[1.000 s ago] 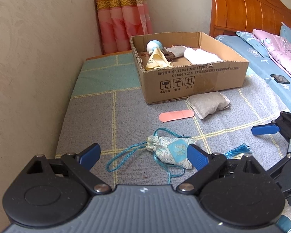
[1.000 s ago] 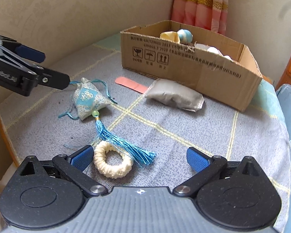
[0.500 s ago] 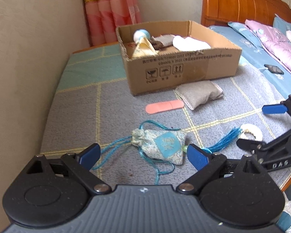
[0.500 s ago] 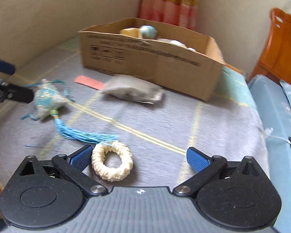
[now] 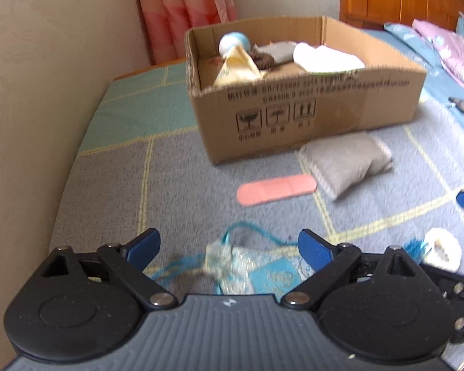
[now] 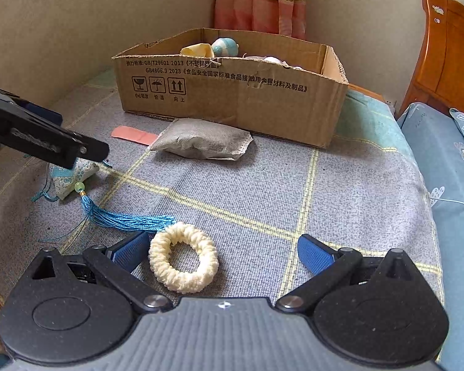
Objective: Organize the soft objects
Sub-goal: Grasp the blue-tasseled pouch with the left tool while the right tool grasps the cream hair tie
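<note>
My left fingers [image 5: 229, 247] are wide open and hold nothing. The little blue pouch [image 5: 256, 273] lies on the bench between them, at 6 o'clock in my left view. My right fingers [image 6: 222, 252] are wide open too, with the fluffy white ring [image 6: 183, 257] on the bench just by the left one. The box [image 6: 232, 92] sits at 12 o'clock with soft things already inside.

I think I should go down slowly, pinch the pouch in its fat middle and not its thin strings, then lift.

My left view is blurry. My own fingers hide the pouch's lower part. I cannot see deep into the box.
</note>
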A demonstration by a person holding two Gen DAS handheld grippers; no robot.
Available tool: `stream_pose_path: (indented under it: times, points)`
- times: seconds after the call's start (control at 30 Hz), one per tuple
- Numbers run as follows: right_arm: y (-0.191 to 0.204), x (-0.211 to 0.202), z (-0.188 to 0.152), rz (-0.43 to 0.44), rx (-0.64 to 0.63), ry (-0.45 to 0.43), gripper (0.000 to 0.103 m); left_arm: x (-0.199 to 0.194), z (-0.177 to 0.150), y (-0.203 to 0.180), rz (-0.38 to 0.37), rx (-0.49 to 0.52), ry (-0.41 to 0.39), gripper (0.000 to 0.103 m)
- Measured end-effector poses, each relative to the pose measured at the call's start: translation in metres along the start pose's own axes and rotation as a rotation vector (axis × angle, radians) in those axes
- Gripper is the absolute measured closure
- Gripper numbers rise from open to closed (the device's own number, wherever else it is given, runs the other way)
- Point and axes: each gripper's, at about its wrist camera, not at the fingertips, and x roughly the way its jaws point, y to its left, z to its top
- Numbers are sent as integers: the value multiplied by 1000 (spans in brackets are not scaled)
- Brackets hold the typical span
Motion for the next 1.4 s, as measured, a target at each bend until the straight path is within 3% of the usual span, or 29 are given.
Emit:
stream_pose_path:
  times: [0.27,0.57,0.73,0.9,1.07,1.17,1.4]
  points:
    - [-2,-2,-3,20,-18,-22,0,-19,-26,21,73,-29,32,7]
    - [-2,-2,-7,27,-24,-44,0,-33,-43,25,86,-127,49,9]
    - [1,-5,-10,45,-40,-50,0,-36,-38,17,13,-121,25,46]
    - [14,-10,-14,67,-102,-75,1,-33,-33,8,2,-107,11,48]
    - [17,-12,-13,117,-100,-79,19,-31,-34,9,-6,-115,12,48]
    - [16,-14,-12,115,-95,-84,26,-31,-34,10,-9,-115,11,48]
    - [15,-19,-12,96,-97,-82,53,-30,-32,9,-15,-109,7,49]
